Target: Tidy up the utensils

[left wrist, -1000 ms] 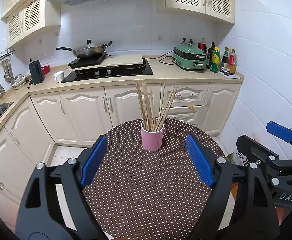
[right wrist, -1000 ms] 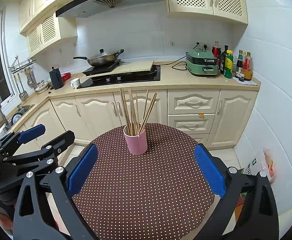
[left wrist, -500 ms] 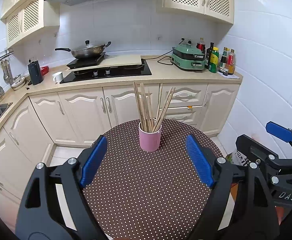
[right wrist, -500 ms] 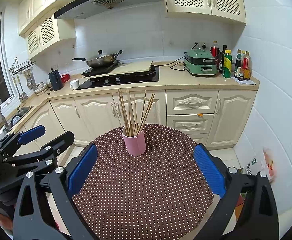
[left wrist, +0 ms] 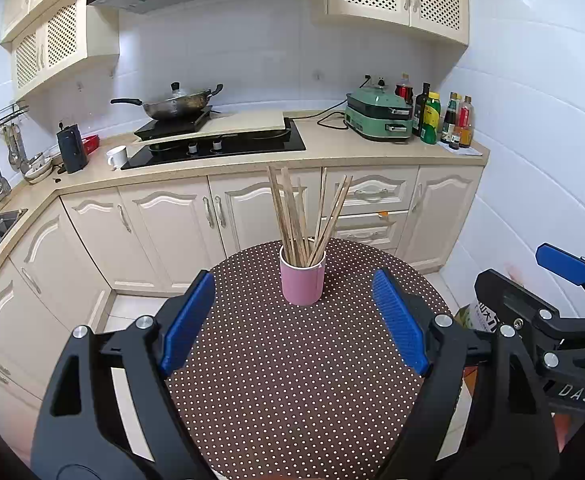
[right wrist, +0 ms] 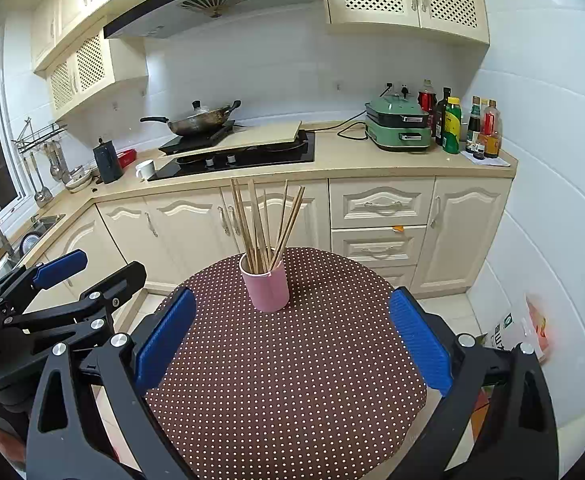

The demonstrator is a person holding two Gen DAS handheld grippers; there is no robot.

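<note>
The left gripper [left wrist: 292,320] hangs above the near part of the round polka-dot table [left wrist: 292,380], its blue pads spread wide with nothing between them. The right gripper [right wrist: 292,340], beside it, is spread just as wide and equally empty. Beyond both, toward the table's far edge, stands a pink cup [left wrist: 302,280] with a bundle of wooden chopsticks [left wrist: 304,216] upright in it, fanning out at the tops. No loose utensil shows on the cloth, so the sorting looks finished, though the nearest rim is hidden behind the grippers. Behind lies the kitchen counter [left wrist: 332,152].
</note>
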